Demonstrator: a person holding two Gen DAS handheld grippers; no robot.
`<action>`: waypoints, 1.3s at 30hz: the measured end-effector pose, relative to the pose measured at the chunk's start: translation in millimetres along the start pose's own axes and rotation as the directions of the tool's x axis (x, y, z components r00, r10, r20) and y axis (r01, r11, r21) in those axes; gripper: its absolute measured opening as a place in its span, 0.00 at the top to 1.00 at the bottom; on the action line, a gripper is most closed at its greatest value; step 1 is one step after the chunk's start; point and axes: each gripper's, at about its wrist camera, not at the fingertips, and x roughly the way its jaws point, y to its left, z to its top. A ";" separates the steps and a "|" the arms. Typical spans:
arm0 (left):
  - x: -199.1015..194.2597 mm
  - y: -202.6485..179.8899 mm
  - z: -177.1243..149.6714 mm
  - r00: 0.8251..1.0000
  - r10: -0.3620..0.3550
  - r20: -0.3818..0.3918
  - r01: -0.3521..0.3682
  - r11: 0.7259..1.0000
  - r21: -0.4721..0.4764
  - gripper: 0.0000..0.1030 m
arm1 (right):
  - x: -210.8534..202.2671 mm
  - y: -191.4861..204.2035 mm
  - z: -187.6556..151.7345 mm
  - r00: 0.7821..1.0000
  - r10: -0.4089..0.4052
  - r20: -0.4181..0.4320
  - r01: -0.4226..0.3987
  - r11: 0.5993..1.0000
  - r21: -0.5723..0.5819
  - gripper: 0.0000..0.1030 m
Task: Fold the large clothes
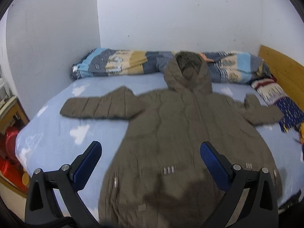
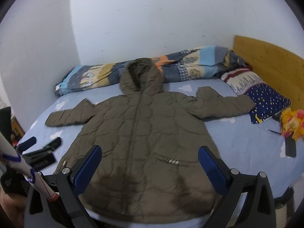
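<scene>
Brown hooded coat [image 2: 140,133] lies flat, front up, on bed [image 2: 247,144], sleeves spread, hood touching rolled patterned quilt [image 2: 190,66] at wall. Left gripper [image 1: 150,163] and right gripper [image 2: 150,163] hover over coat hem, jaws wide apart, holding nothing. Black phone [image 2: 290,147] right of coat.

A brown quilted hooded coat [image 1: 180,129] lies spread front-up on the light blue bedsheet [image 1: 57,133], beyond and between the left gripper [image 1: 150,150] fingers, which stand wide apart and hold nothing. Its hem lies under the tongs; the hood points away, touching a rolled patterned duvet [image 1: 121,62] along the white wall [image 1: 171,15]. One sleeve reaches out past the left-hand finger [image 1: 89,163], the other past the right-hand finger toward a wooden headboard [image 1: 283,70].
</scene>
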 end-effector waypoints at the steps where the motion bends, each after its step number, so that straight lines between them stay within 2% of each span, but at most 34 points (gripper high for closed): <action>1: 7.4 -1.1 8.6 1.000 0.009 0.012 -0.009 1.000 0.001 0.00 | 4.7 -11.5 6.0 1.000 -0.016 0.000 0.016 1.000 0.022 0.00; 3: 30.3 -5.2 29.7 1.000 0.024 0.018 -0.024 1.000 -0.007 0.00 | 15.8 -36.7 17.2 0.999 -0.043 0.001 0.042 0.997 0.066 0.00; 6: 83.2 -14.5 52.5 1.000 -0.016 0.004 0.016 0.999 -0.039 0.00 | 42.6 -78.0 33.1 0.997 -0.070 -0.026 0.072 0.989 0.127 0.00; 9: 127.8 -18.6 43.9 0.997 -0.067 -0.031 0.064 0.996 -0.063 0.00 | 70.5 -124.1 44.9 0.994 -0.079 -0.070 0.092 0.974 0.205 0.00; 10: 142.6 -19.0 33.1 0.998 -0.059 -0.031 0.057 0.997 -0.060 0.00 | 77.2 -137.8 47.6 0.993 -0.083 -0.081 0.100 0.968 0.228 0.00; 11: 152.0 -20.5 29.0 0.998 -0.039 -0.056 0.036 0.998 -0.052 0.00 | 87.0 -160.0 50.8 0.991 -0.084 -0.100 0.108 0.958 0.266 0.00; 12: 164.7 -22.4 28.2 0.993 -0.027 -0.113 0.022 0.999 -0.047 0.00 | 95.7 -179.6 54.0 0.989 -0.082 -0.119 0.115 0.947 0.301 0.01; 13: 174.8 -21.9 31.1 0.986 -0.070 -0.151 0.060 0.996 -0.065 0.00 | 104.6 -199.4 58.2 0.987 -0.088 -0.136 0.129 0.935 0.330 0.01; 14: 177.2 -21.4 33.9 0.987 -0.089 -0.138 0.079 0.994 -0.077 0.00 | 113.6 -222.1 62.9 0.983 -0.103 -0.152 0.152 0.922 0.356 0.03; 16: 181.5 -22.9 39.1 0.992 -0.054 -0.112 0.049 0.998 -0.050 0.00 | 130.5 -263.8 70.7 0.977 -0.122 -0.176 0.186 0.887 0.421 0.07; 18: 188.3 -24.8 40.2 0.992 -0.045 -0.117 0.042 0.999 -0.026 0.00 | 150.9 -304.6 80.4 0.976 -0.119 -0.183 0.194 0.857 0.477 0.11; 20: 196.8 -25.8 39.8 0.990 -0.050 -0.134 0.047 0.999 -0.025 0.00 | 172.9 -348.4 88.4 0.974 -0.114 -0.195 0.206 0.804 0.557 0.18; 22: 204.1 -25.1 38.5 0.987 -0.050 -0.154 0.046 0.999 -0.027 0.00 | 191.7 -380.8 93.4 0.972 -0.122 -0.198 0.219 0.769 0.600 0.21; 23: 205.4 -24.1 38.5 0.987 -0.048 -0.156 0.045 0.999 -0.026 0.00 | 200.9 -391.6 95.3 0.970 -0.128 -0.208 0.231 0.756 0.612 0.27; 25: 210.0 -23.8 36.3 0.986 -0.032 -0.161 0.031 0.999 -0.008 0.00 | 220.4 -416.7 95.6 0.969 -0.122 -0.213 0.234 0.721 0.653 0.32; 28: 214.7 -22.2 33.1 0.986 -0.010 -0.164 0.011 1.000 0.006 0.00 | 250.4 -451.9 92.6 0.972 -0.111 -0.206 0.227 0.660 0.716 0.48; 29: 217.4 -21.3 32.9 0.986 -0.009 -0.167 0.010 1.000 0.005 0.00 | 258.5 -460.3 91.3 0.972 -0.117 -0.206 0.232 0.644 0.729 0.49; 34: 226.5 -20.6 28.2 0.982 0.006 -0.186 -0.003 1.000 0.017 0.00 | 294.9 -491.0 89.9 0.971 -0.135 -0.197 0.238 0.606 0.759 0.51; 39: 232.4 -23.5 24.7 0.980 0.015 -0.197 -0.010 1.000 0.030 0.00 | 326.4 -508.4 91.2 0.959 -0.164 -0.230 0.282 0.606 0.744 0.51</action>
